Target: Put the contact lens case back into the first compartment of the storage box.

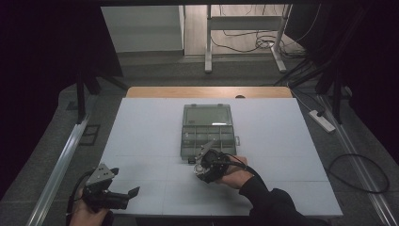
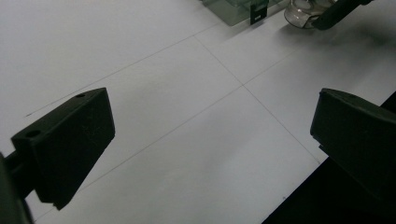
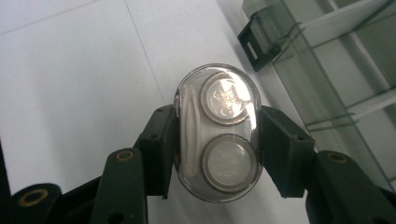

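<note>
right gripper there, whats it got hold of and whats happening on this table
A person works at a white table with a gripper in each hand. The right gripper is shut on a small clear oval case with two round discs inside, held just in front of an open, clear compartment box. The left gripper is open over bare table near the front edge, holding nothing.

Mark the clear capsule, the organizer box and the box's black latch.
clear capsule (image 3: 217,133), right gripper view, domed front face.
organizer box (image 1: 207,115), high view, open lid.
black latch (image 3: 259,39), right gripper view, latch body at the box's near edge.
</note>
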Tool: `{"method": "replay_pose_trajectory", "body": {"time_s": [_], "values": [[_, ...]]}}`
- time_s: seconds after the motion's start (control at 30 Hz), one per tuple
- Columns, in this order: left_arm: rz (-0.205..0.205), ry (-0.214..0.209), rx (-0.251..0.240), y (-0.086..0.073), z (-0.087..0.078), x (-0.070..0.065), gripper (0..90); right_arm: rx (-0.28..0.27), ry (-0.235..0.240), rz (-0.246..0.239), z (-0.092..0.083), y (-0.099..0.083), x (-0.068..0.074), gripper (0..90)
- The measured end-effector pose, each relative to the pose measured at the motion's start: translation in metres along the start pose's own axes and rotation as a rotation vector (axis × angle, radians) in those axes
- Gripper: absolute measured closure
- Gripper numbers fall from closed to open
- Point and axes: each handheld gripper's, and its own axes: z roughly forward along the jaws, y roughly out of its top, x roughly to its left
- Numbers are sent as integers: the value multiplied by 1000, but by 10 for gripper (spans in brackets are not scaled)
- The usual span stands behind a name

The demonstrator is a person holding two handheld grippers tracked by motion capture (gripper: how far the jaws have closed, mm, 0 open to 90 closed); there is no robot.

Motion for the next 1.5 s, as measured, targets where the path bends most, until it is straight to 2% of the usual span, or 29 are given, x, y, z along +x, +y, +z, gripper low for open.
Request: {"method": "replay_pose_trajectory", "body": {"time_s": [0.57,0.8,1.5], "values": [[10,2,5,0,0,-1,0,-53,2,56,-18,6,-4,490],[15,3,8,1,1,-1,0,-75,-8,79,-25,12,-12,490],[12,1,7,0,1,-1,0,-116,-53,156,-21,33,-34,490]]}}
